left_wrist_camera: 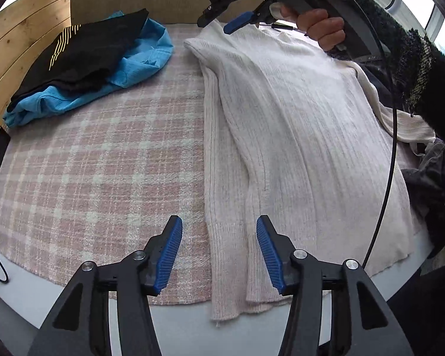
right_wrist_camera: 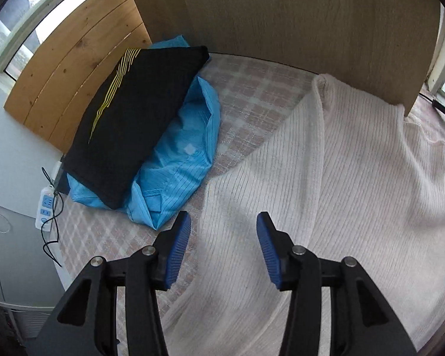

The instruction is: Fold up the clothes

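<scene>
A pale pink ribbed sweater lies spread on the pink plaid cloth; one sleeve is folded along its left side, its cuff hanging past the near edge. My left gripper is open and empty above that cuff. My right gripper is open in the left wrist view, hovering over the sweater's far end. In the right wrist view the right gripper is open over the sweater, holding nothing.
A folded black garment with yellow stripes lies on a folded blue one at the far left. A wooden panel stands behind. A power strip with cables lies left of the cloth. Dark clothing sits right.
</scene>
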A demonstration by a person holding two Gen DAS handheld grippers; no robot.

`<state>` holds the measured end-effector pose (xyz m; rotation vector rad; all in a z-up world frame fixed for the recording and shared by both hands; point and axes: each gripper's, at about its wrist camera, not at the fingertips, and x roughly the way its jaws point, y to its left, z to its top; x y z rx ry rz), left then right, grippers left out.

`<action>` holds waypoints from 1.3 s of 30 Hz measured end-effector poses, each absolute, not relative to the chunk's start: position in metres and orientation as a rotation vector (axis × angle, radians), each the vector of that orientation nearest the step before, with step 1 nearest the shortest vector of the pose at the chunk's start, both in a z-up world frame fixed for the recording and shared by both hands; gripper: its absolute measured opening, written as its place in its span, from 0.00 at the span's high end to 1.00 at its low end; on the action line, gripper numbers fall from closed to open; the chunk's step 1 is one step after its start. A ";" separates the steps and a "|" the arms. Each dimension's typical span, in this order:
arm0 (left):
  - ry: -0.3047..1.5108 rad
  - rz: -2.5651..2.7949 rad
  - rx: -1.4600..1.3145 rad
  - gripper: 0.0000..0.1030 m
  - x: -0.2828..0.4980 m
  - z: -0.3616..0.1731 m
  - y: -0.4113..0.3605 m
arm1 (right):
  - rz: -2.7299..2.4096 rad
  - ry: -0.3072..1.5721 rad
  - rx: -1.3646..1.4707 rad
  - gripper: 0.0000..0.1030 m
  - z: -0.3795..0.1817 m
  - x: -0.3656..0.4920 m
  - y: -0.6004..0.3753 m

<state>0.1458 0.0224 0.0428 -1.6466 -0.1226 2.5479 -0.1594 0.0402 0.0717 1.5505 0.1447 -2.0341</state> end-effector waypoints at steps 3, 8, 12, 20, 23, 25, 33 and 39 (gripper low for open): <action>-0.088 2.513 -1.646 0.52 0.153 0.035 0.033 | -2.062 0.317 1.598 0.56 0.054 -0.158 0.020; -0.040 2.516 -1.553 0.91 0.162 0.033 0.045 | -2.156 0.325 1.611 0.78 0.030 -0.158 0.020; -0.001 2.512 -1.486 0.93 0.171 0.044 0.052 | -2.117 -0.024 1.614 0.88 0.037 -0.172 0.061; 0.164 2.414 -1.301 0.93 0.178 0.081 0.093 | -2.037 -0.961 1.451 0.89 0.033 -0.162 0.224; 0.231 2.340 -1.291 0.93 0.173 0.076 0.111 | -2.068 -1.056 1.478 0.89 0.017 -0.149 0.262; 0.286 2.286 -1.298 0.93 0.171 0.067 0.123 | -2.095 -1.069 1.498 0.89 0.012 -0.141 0.278; 0.330 2.118 -1.401 0.81 0.178 0.053 0.134 | -2.119 -0.826 1.640 0.79 0.017 -0.145 0.270; 0.173 2.195 -1.458 0.69 0.197 0.076 0.081 | -2.200 -0.636 1.607 0.72 0.054 -0.116 0.273</action>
